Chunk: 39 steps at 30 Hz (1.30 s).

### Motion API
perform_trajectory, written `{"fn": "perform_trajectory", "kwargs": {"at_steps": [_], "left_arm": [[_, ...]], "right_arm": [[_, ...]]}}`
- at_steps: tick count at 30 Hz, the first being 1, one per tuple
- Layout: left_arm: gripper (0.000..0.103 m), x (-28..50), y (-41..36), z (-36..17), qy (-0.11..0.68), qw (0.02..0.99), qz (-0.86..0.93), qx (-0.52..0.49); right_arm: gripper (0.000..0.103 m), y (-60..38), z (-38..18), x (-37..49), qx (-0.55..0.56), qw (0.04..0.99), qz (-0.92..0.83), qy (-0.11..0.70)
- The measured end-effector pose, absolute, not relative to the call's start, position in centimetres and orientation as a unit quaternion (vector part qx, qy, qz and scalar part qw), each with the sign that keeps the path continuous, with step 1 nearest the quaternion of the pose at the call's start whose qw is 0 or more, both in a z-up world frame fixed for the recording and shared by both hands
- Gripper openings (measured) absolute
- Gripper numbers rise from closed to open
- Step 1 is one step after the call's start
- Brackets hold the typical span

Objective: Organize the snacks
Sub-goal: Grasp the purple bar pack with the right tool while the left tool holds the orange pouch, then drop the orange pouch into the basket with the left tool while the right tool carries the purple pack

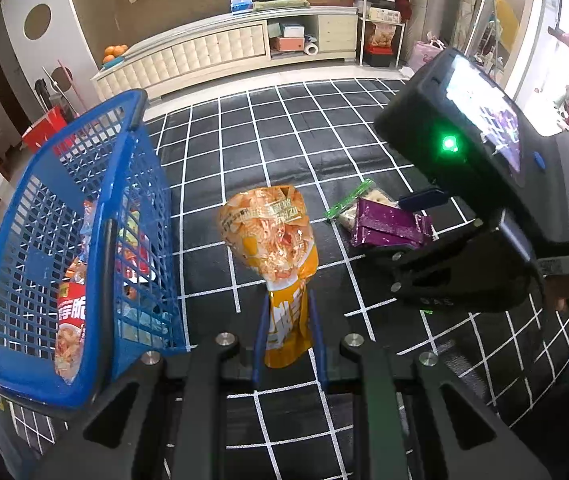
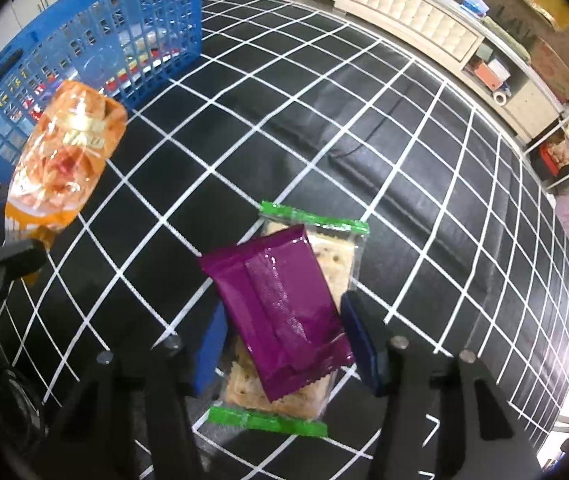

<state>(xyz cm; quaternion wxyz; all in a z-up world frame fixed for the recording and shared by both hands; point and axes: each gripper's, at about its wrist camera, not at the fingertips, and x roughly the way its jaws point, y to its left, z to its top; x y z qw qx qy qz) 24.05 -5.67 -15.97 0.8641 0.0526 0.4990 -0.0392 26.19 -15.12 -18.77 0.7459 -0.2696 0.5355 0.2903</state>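
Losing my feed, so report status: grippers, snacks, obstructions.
Left gripper shut on orange snack bag, beside blue basket. Right gripper straddling purple packet atop cracker pack. Nothing blocking.

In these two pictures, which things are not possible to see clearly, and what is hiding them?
- Left wrist view: the snacks inside the blue basket are mostly screened by its mesh wall; only one red packet shows.
- Left wrist view: the right claw body covers part of the purple packet.
- Right wrist view: the cracker pack is largely hidden under the purple packet.
- Right wrist view: the orange bag print is blurred by glare.
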Motion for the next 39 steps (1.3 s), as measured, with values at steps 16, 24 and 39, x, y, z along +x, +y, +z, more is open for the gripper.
{"fn": "perform_trajectory", "kwargs": {"at_steps": [16,24,39], "left_arm": [[0.018,20.7,-3.1,-10.5,0.446,0.893,-0.043,0.038],[0.018,17.8,1.3,-7.1,0.421,0.906,-0.037,0.027],[0.018,17.0,11.0,-3.9,0.397,0.918,-0.008,0.005]], "right_arm": [[0.061,-14.0,-9.5,23.0,-0.230,0.795,0.282,0.485],[0.061,-10.3,-5.2,21.4,-0.210,0.813,0.291,0.458],[0.061,-1.9,-3.6,21.1,-0.211,0.812,0.316,0.442]]}}
